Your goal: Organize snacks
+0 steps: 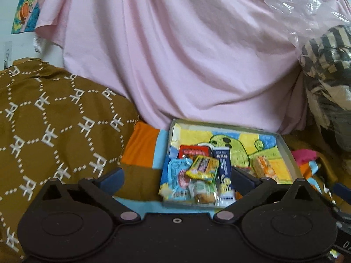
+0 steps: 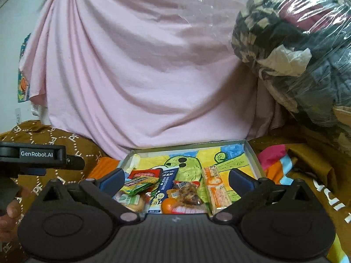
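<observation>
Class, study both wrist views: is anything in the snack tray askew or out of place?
Yes. In the tray, the snacks lie jumbled at the near end: the yellow packet overlaps others at a slant, while the orange bar lies apart. Nothing looks spilled or torn.

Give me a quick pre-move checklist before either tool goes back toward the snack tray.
1. Left tool open and empty: ok.
2. Right tool open and empty: ok.
3. Shallow tray lying flat on the bedding: ok.
4. Snacks inside the tray: ok, though piled at its near end.
5. Yellow packet lying on other packets, so it may shift: not ok.
6. Orange-and-white bar free to grasp: ok, it lies apart from the pile.
</observation>
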`<state>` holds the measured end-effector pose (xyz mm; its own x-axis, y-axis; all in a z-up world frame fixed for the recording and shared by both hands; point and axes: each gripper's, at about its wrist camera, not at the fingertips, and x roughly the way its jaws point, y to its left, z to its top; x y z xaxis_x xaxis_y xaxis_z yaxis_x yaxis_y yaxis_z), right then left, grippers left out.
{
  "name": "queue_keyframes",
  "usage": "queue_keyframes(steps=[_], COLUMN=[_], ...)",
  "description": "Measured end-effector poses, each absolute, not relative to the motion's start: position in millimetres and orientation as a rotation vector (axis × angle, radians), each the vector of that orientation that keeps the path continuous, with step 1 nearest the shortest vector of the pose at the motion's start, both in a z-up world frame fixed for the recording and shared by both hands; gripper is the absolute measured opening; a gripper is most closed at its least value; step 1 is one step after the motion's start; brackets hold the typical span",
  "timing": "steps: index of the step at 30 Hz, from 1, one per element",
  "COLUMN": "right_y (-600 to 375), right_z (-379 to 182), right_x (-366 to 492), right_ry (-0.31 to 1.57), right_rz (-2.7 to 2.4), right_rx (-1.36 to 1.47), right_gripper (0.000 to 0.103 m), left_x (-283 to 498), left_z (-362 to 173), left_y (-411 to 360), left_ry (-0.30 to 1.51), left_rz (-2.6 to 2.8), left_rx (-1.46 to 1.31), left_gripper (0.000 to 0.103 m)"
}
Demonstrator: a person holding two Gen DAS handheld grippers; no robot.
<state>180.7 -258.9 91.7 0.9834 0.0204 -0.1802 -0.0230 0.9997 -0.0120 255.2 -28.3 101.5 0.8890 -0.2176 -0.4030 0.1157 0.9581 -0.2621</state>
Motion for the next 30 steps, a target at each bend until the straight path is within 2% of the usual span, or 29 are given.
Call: queue_keyframes(steps=[10,30], right_y=[-242,-241], right_z=[84,42], right_x=[132,66], right_ry=[0.158,0.259], right_rz=[0.028,0.000], right_rx=[-0.033,-0.006], right_gripper=[0.103,0.103], left_x=[195,114], left_z=[86,44], left_y=[-10,0], left_ry=[0.427,0.418], left_rz=[-0.132,-0.115], left_rx=[-0.191,-0.121], left_gripper=[0.102,0.102])
